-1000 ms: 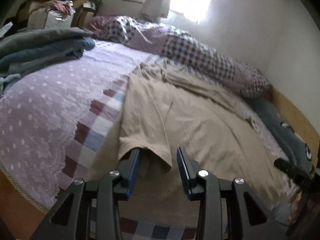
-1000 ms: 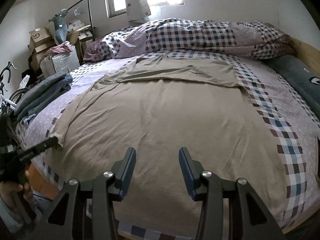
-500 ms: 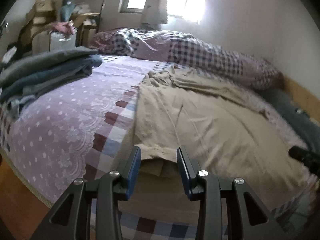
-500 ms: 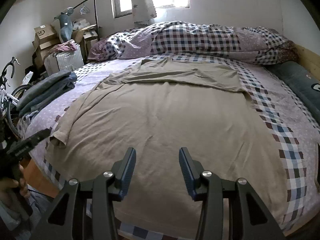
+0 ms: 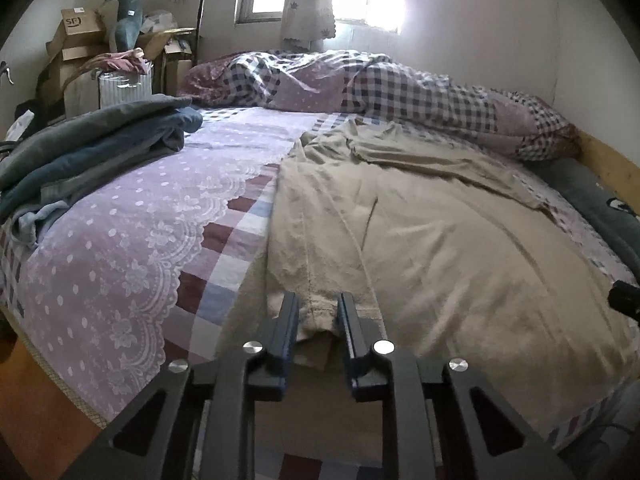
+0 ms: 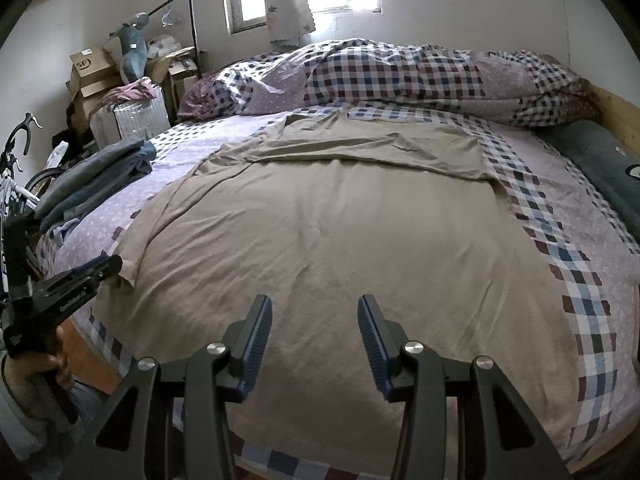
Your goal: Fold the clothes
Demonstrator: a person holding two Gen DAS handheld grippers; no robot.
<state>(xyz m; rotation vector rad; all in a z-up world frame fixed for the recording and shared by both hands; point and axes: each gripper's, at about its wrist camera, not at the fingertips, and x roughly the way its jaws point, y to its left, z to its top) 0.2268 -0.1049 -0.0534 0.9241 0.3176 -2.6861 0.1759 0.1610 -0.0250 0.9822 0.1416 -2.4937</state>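
Your left gripper [image 5: 318, 314]: fingers clamped on the beige garment's [image 5: 440, 240] near-left sleeve hem.
Your right gripper [image 6: 315, 320]: fingers apart, over garment.

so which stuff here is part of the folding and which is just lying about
Job:
tan garment, spread on the bed
left tongs, around its corner
right tongs, open above it

Lying about:
blue clothes pile
checked quilt
cardboard boxes
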